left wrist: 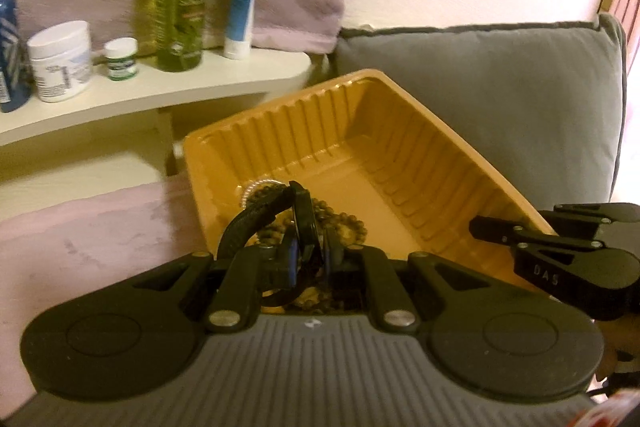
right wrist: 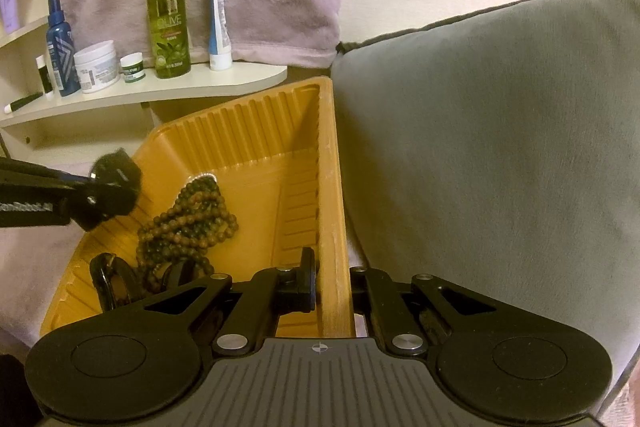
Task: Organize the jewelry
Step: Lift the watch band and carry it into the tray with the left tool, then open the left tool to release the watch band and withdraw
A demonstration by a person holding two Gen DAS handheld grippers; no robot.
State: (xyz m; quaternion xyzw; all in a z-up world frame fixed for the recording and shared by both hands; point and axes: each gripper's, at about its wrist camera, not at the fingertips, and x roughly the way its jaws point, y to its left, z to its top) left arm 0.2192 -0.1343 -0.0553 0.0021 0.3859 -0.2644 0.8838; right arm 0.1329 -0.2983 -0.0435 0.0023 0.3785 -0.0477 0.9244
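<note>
Now the left claw grips a black wristwatch over the near end of the yellow tray, its face on edge, its strap arching leftward. The tray's long axis runs toward the shelf of bottles. Brown beads lie inside. The right claw pinches the tray's wall beside the grey cushion.

- The left gripper is angled downward, its jaws closed on a black watch.
- The right gripper is tilted down, its jaws clamped on the tray wall.
</note>
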